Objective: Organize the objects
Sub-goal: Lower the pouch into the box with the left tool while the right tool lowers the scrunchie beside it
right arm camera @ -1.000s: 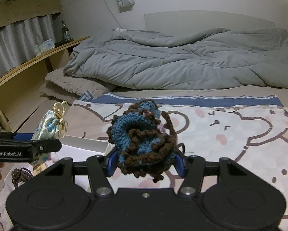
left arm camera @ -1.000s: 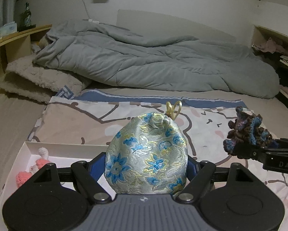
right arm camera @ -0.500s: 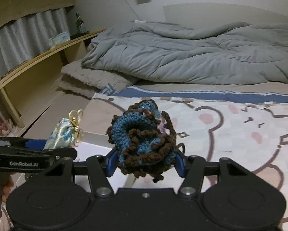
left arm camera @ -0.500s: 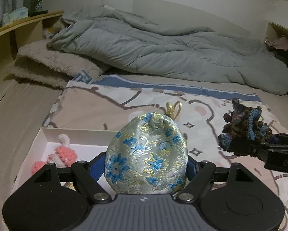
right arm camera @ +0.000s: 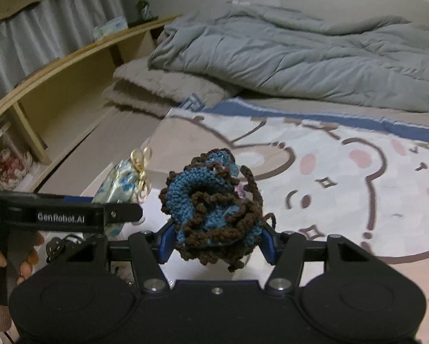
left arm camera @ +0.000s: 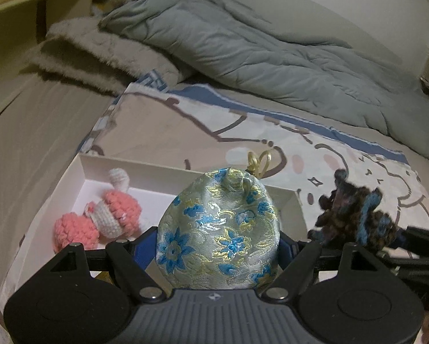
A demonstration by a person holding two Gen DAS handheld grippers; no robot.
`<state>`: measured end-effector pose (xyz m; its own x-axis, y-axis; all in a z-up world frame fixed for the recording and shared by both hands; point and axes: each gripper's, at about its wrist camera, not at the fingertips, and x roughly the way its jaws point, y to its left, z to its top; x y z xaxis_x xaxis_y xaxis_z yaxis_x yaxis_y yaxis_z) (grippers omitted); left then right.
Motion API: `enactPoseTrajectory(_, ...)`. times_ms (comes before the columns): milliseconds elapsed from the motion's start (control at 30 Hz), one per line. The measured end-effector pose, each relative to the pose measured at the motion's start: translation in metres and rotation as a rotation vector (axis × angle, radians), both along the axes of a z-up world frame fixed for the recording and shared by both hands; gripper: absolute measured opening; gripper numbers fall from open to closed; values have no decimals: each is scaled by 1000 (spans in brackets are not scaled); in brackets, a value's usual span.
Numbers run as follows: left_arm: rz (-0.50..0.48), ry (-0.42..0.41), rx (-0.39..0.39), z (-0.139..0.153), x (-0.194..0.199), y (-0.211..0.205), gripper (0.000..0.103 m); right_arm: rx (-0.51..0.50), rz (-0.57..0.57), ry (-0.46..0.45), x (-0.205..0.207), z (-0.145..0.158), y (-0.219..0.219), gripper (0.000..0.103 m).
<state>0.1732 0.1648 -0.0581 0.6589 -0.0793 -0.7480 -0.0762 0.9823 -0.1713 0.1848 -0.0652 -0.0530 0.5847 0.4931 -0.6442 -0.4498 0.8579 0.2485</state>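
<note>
My left gripper (left arm camera: 217, 243) is shut on a silver brocade pouch (left arm camera: 218, 226) with blue flowers and a gold cord, held above the white box (left arm camera: 168, 167). The pouch also shows in the right wrist view (right arm camera: 122, 183). My right gripper (right arm camera: 215, 242) is shut on a blue and brown crochet piece (right arm camera: 211, 206); it appears at the right of the left wrist view (left arm camera: 355, 218). A pink and white crochet doll (left arm camera: 105, 215) lies inside the box.
The box sits on a bear-print blanket (right arm camera: 343, 177) on the bed. A grey duvet (left arm camera: 257, 54) and a fuzzy beige pillow (left arm camera: 99, 54) lie behind. A wooden shelf (right arm camera: 71, 66) runs along the left. A dark item (right arm camera: 56, 248) lies in the box.
Both grippers have moved forward and tilted down over the box. More of the box interior and the pink doll have come into view. Both holds are unchanged.
</note>
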Motion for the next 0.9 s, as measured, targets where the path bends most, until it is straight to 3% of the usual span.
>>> enactPoseTrajectory(200, 34, -17, -40, -8, 6, 15, 83, -6, 39, 26, 7, -15, 21, 62)
enactPoseTrajectory(267, 56, -21, -36, -11, 8, 15, 103, -7, 48, 22, 9, -20, 25, 76)
enactPoseTrajectory(467, 44, 57, 7, -22, 13, 13, 103, -63, 29, 28, 11, -29, 24, 82)
enactPoseTrajectory(900, 22, 50, 28, -14, 5, 8, 103, -45, 10, 32, 8, -23, 14, 82)
